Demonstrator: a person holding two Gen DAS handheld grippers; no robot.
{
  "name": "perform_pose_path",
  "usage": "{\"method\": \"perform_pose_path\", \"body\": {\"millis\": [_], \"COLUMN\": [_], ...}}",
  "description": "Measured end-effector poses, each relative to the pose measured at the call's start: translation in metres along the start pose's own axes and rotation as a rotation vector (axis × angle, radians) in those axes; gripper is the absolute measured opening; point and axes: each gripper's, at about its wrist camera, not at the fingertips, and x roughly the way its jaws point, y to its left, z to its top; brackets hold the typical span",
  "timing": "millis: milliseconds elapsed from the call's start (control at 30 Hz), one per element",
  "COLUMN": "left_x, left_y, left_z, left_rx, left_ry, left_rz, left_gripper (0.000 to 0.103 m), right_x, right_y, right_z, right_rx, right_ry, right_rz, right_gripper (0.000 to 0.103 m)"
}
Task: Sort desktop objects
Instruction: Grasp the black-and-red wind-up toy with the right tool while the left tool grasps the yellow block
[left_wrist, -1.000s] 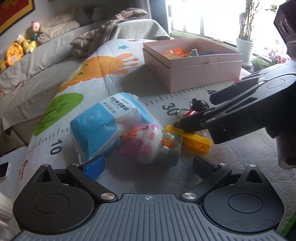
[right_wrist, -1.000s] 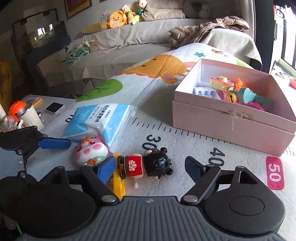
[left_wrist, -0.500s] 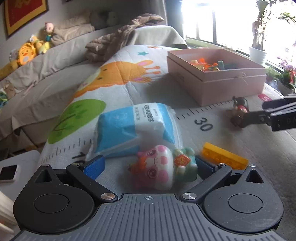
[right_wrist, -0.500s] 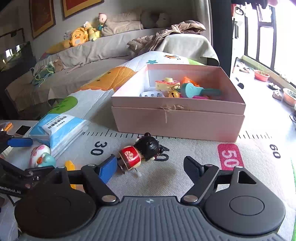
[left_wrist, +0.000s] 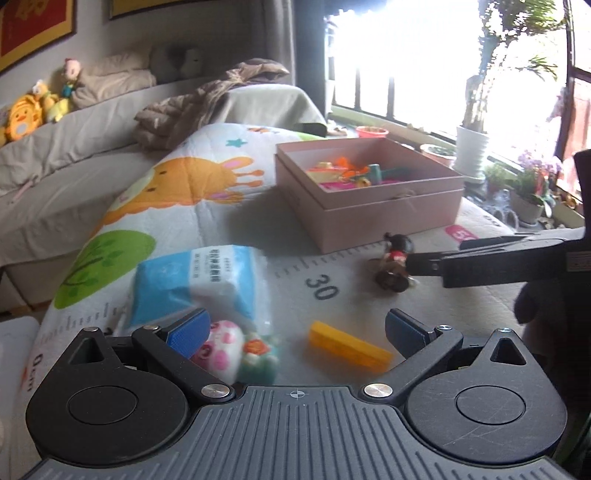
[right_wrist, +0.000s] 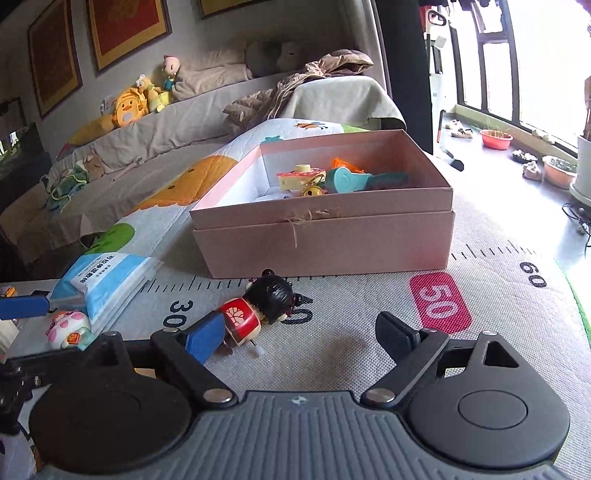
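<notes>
Right tongs (right_wrist: 295, 332) wide, just opening, empty; doll (right_wrist: 258, 308) at left pad. Shift left, centre on doll, then close. Left tongs (left_wrist: 295, 328) open, empty.

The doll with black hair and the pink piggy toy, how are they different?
The doll has black hair and a red body; the piggy toy is white with pink spots. The doll lies just in front of the pink box; the piggy toy lies farther from it, beside the blue packet. Both are small toys lying on the mat, outside the box.
</notes>
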Motion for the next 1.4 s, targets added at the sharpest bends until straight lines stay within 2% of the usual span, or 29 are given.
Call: {"method": "perform_pose_path", "body": {"millis": [200, 467, 600, 700, 767, 833, 900, 1067, 1133, 1167, 1200, 1267, 1400], "left_x": [0.024, 0.026, 0.041, 0.043, 0.037, 0.032, 0.030, 0.033, 0.035, 0.036, 0.037, 0.038, 0.040], "left_y": [-0.030, -0.028, -0.013, -0.013, -0.015, -0.019, -0.023, -0.021, -0.019, -0.019, -0.020, -0.022, -0.027], "left_z": [0.001, -0.006, -0.007, -0.009, -0.012, -0.017, -0.021, -0.021, -0.020, -0.019, -0.019, -0.019, -0.018], "left_rx": [0.079, 0.097, 0.034, 0.049, 0.065, 0.094, 0.125, 0.096, 0.085, 0.085, 0.086, 0.084, 0.077], "left_ry": [0.052, 0.067, 0.085, 0.088, 0.108, 0.122, 0.124, 0.114, 0.117, 0.119, 0.119, 0.118, 0.112], "left_rz": [-0.041, -0.100, -0.166, -0.199, -0.282, -0.336, -0.324, -0.245, -0.230, -0.223, -0.215, -0.195, -0.168], "left_gripper": [0.103, 0.102, 0.102, 0.102, 0.102, 0.102, 0.102, 0.102, 0.102, 0.102, 0.102, 0.102, 0.102], "right_x": [-0.007, -0.008, -0.007, -0.008, -0.009, -0.011, -0.012, 0.015, 0.029, 0.034, 0.037, 0.032, 0.008], "right_y": [-0.012, -0.009, -0.009, -0.009, -0.005, 0.004, 0.015, 0.030, 0.029, 0.028, 0.027, 0.025, 0.022], "right_z": [-0.001, -0.002, -0.002, -0.001, 0.002, 0.006, 0.014, 0.028, 0.029, 0.029, 0.027, 0.025, 0.023], "right_rx": [0.065, 0.056, 0.053, 0.040, -0.014, -0.121, -0.251, -0.411, -0.416, -0.405, -0.394, -0.378, -0.353], "right_ry": [-0.043, -0.041, -0.039, -0.025, 0.013, 0.046, 0.053, 0.094, 0.138, 0.159, 0.180, 0.187, 0.152], "right_rz": [0.000, 0.012, 0.009, 0.015, 0.059, 0.106, 0.128, 0.143, 0.161, 0.167, 0.177, 0.197, 0.200], "right_gripper": [0.091, 0.094, 0.094, 0.094, 0.094, 0.094, 0.094, 0.094, 0.092, 0.087, 0.076, 0.065, 0.065]}}
